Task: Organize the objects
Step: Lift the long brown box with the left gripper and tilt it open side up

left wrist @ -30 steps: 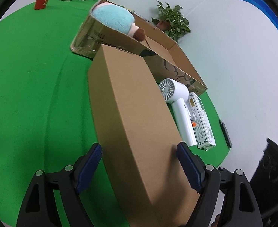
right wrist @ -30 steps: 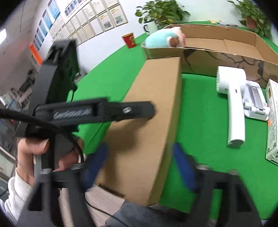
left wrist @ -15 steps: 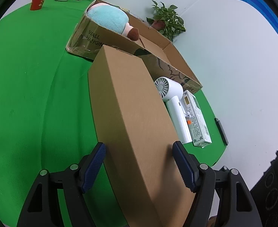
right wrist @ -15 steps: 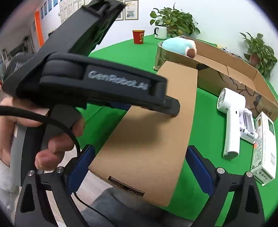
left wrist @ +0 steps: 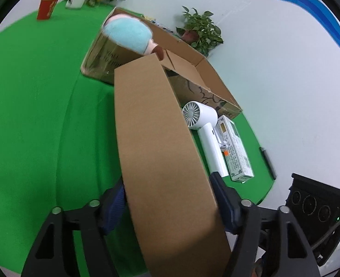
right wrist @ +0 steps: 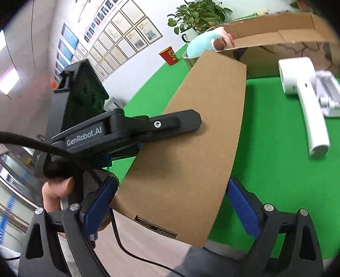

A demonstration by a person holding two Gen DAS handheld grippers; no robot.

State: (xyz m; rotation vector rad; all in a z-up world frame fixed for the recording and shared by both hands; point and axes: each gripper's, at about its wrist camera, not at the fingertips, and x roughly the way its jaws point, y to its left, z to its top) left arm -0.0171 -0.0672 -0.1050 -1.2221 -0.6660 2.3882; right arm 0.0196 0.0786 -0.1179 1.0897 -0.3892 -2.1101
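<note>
A long, flat box (left wrist: 160, 152) of plain matte brown cardboard, smooth-faced and sharp-edged, runs straight out ahead of both grippers, its long axis pointing away from them toward the far open carton (left wrist: 193, 69); its near end juts over the edge of the green cloth-covered table (left wrist: 31, 115). The left gripper (left wrist: 170, 202) has been closing and its ribbed blue pads now sit against the two long sides of the box near its close end, clamped on it. The right gripper (right wrist: 172, 204) straddles the same near end with its jaws wide apart: the blue pads stand just beside the box edges, and whether they touch cannot be told. Ahead and to the right of the grippers lie a glossy white hair dryer (left wrist: 204, 129), handle toward the grippers, and beside it a slim printed carton (left wrist: 235, 150) lying parallel. In the open carton's far-left corner sits a fuzzy pale-blue plush toy (left wrist: 128, 34), rounded and soft.
</note>
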